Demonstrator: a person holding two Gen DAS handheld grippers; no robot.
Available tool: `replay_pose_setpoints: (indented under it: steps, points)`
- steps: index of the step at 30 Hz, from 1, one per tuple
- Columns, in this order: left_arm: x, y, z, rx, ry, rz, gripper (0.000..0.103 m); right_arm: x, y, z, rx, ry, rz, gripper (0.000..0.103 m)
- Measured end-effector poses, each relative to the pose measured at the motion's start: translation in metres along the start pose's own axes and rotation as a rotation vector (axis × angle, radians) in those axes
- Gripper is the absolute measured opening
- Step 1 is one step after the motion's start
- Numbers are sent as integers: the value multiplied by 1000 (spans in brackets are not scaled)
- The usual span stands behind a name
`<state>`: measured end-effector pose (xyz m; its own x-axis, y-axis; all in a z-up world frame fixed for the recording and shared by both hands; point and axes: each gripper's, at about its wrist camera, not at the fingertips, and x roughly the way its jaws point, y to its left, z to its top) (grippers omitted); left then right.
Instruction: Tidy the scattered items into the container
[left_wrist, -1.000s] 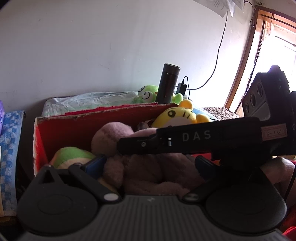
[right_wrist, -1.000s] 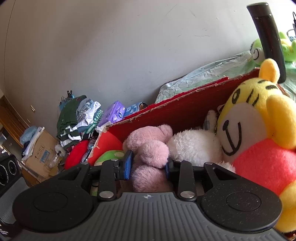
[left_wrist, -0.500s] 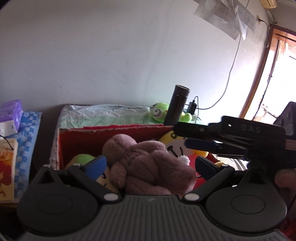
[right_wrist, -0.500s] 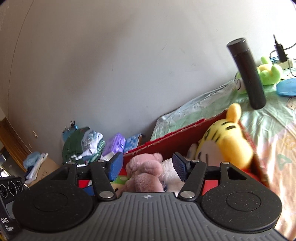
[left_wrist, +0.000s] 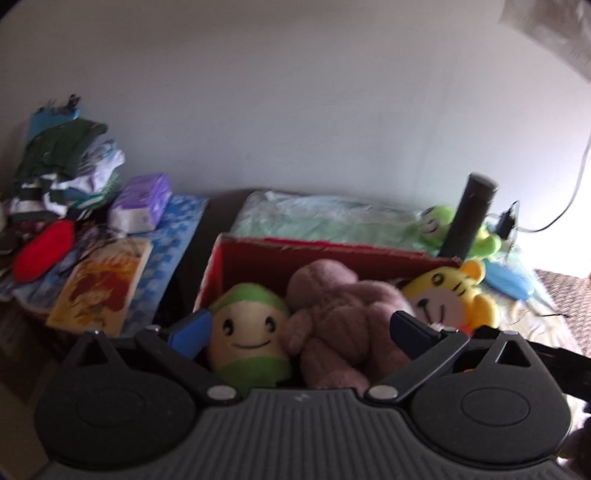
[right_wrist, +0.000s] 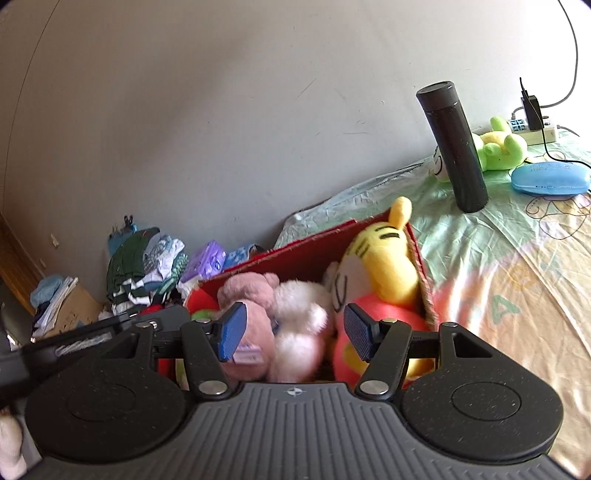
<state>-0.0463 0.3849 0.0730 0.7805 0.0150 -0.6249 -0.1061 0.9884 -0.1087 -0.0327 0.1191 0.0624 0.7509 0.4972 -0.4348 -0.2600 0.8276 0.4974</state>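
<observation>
4 plush toys are seen inside the red box (right_wrist: 417, 254), which stands on the bed (right_wrist: 517, 295) by its left edge. The green frog plush (right_wrist: 502, 146), near the far edge, is judged left to collect. Both the left gripper (left_wrist: 301, 328) and the right gripper (right_wrist: 293, 332) stand wide and empty; the right jaws have just been opening.

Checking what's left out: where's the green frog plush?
Outside the red box, on the bedsheet by the wall: the green frog plush lies just behind the black flask, upper right of the right-wrist view.
</observation>
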Motion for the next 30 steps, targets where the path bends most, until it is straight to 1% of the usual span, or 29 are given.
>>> replay_pose_setpoints:
  steps: [2, 4, 7, 9, 11, 13, 16, 18, 23, 25, 28, 30]
  points:
    - [3, -9, -1, -1, 53, 58, 102, -8, -2, 0, -21, 2, 5, 62]
    - [0, -21, -4, 13, 81, 146, 102, -17, -5, 0, -45, 5, 2, 63]
    - [-5, -43, -5, 52, 105, 239, 102, -27, -13, 0, -52, 21, 1, 63]
    - [-9, -58, -7, 74, 108, 283, 102, -33, -22, 1, -50, 33, 4, 63]
    - [-13, -71, -10, 75, 103, 316, 102, -37, -27, 1, -57, 45, -5, 63]
    - [-15, -79, -15, 60, 102, 324, 102, -42, -32, -1, -67, 51, -19, 64]
    - [-21, -87, -23, 31, 98, 325, 102, -49, -38, -3, -88, 60, -18, 64]
    - [-22, -93, -27, 22, 109, 349, 102, -50, -42, -5, -101, 73, -19, 65]
    - [-32, -103, -35, 0, 135, 373, 102, -51, -43, -10, -119, 121, -32, 72]
    - [-33, -104, -40, 0, 158, 372, 102, -51, -43, -14, -131, 126, -35, 74]
    - [-29, -103, -42, 0, 206, 352, 102, -50, -39, -19, -146, 149, -61, 75]
    - [-27, -102, -43, 13, 220, 341, 102, -49, -36, -21, -157, 156, -84, 75]
